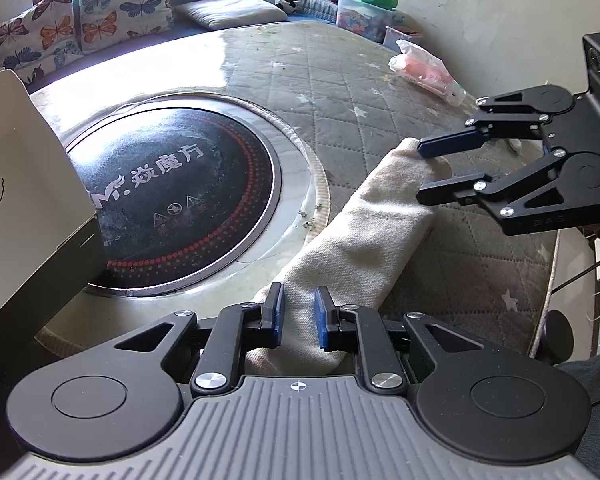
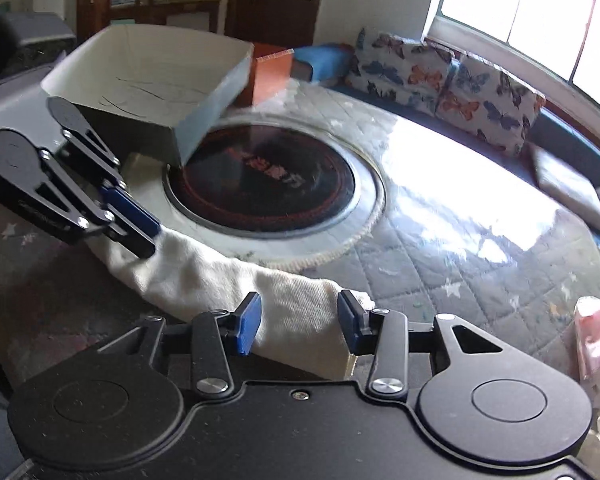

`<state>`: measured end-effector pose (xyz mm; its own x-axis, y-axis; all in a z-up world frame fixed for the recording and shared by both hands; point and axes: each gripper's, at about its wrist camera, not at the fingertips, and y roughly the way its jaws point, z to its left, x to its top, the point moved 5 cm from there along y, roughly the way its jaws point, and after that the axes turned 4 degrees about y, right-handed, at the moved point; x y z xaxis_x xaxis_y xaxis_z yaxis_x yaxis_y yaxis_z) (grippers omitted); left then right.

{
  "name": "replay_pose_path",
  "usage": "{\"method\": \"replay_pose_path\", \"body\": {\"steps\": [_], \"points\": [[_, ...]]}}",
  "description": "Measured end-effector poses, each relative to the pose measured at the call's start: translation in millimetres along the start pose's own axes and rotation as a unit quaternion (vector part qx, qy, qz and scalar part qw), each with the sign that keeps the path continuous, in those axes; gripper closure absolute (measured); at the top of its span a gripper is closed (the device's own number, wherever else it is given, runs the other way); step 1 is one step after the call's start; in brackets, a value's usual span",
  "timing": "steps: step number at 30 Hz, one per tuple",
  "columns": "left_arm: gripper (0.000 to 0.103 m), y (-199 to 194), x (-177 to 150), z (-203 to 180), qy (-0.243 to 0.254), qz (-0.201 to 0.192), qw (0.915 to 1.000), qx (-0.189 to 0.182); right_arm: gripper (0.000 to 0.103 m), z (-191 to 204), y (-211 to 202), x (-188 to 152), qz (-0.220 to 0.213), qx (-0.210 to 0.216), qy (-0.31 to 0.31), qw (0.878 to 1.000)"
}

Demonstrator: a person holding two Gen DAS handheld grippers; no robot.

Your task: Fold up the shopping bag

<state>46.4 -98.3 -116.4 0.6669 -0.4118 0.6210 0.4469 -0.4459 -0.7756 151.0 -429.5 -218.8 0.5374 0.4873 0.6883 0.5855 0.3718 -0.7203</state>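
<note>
Both our grippers clamp the rolled cloth bag (image 1: 364, 236) beside the round cooktop (image 1: 176, 196): left gripper (image 1: 299, 316) nearer it, right gripper (image 2: 299, 322) farther.

Bag (image 1: 364, 216) on table (image 1: 340, 92) beside inset cooktop (image 1: 172, 196) (box (image 1: 16, 184) overlapping its far edge)

Bag (image 1: 364, 220): cream, coarse-woven cloth, rolled or folded into a long narrow bundle. Lies on the quilted, star-printed table cover, just beside the rim of the round black cooktop. Runs from near left to far right in the left wrist view, as a shallow arc across the near edge in the right wrist view (image 2: 220, 276). One end between blue pads near the lens in each view. Handles not visible. Surface creased, no print seen.
</note>
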Motion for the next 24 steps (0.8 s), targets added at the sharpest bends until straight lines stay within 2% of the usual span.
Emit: {"method": "replay_pose_path", "body": {"steps": [6,12,19,24], "points": [[0.086,-0.3,0.1,0.4,0.002,0.000,1.0000,-0.005,0.059,-10.8,13.5,-6.2,0.024,0.018,0.038,0.999],[0.086,0.1,0.4,-0.8,0.004,0.000,1.0000,-0.004,0.059,-13.3,13.1,-10.2,0.022,0.026,0.053,0.998],[0.086,0.5,1.1,-2.2,0.006,0.003,1.0000,0.001,0.058,-4.3,2.0,6.0,0.009,0.023,0.025,0.999],[0.086,0.5,0.4,-0.6,0.002,0.000,1.0000,-0.002,0.059,0.3,13.6,11.9,0.010,0.027,0.021,0.999]]}}
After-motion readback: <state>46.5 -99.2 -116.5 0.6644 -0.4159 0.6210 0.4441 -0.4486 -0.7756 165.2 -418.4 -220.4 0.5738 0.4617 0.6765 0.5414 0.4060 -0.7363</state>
